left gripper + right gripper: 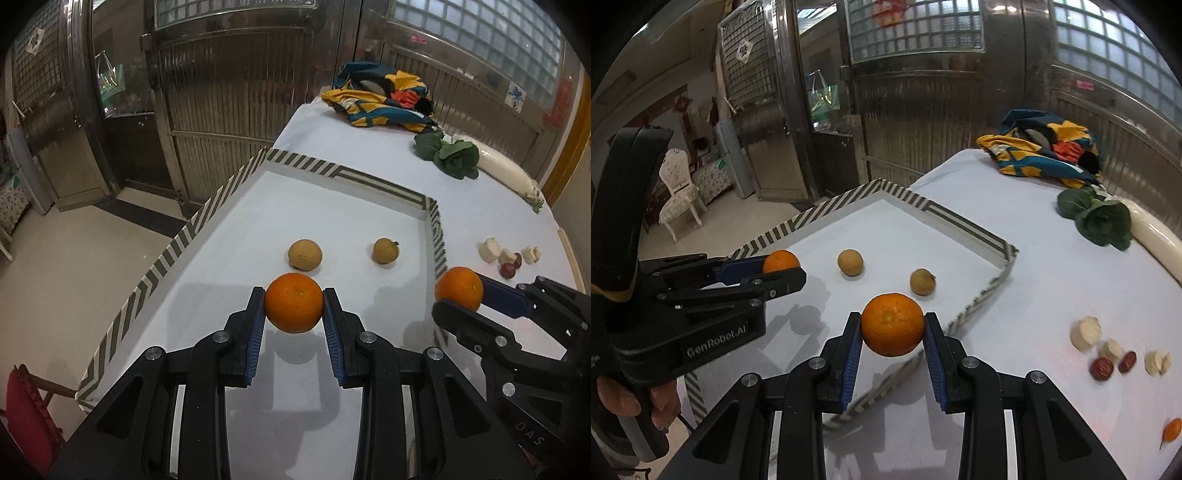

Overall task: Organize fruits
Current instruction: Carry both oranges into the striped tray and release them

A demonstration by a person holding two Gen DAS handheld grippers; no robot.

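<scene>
My left gripper (294, 301) is shut on an orange (294, 302) and holds it above the near part of a white tray with a striped rim (380, 183). My right gripper (892, 325) is shut on a second orange (892, 324), held over the tray's right rim (993, 286). Each gripper shows in the other's view, the right one (460, 291) and the left one (783, 264). Two small tan fruits (305, 254) (385, 250) lie in the tray, also seen in the right wrist view (850, 262) (922, 281).
Right of the tray lie pale root pieces (1085, 333), red dates (1102, 368) and a small orange piece (1172, 430). Farther back are a leafy green (1102, 221), a white radish (1152, 236) and a colourful cloth (1043, 151). The table's left edge drops to the floor.
</scene>
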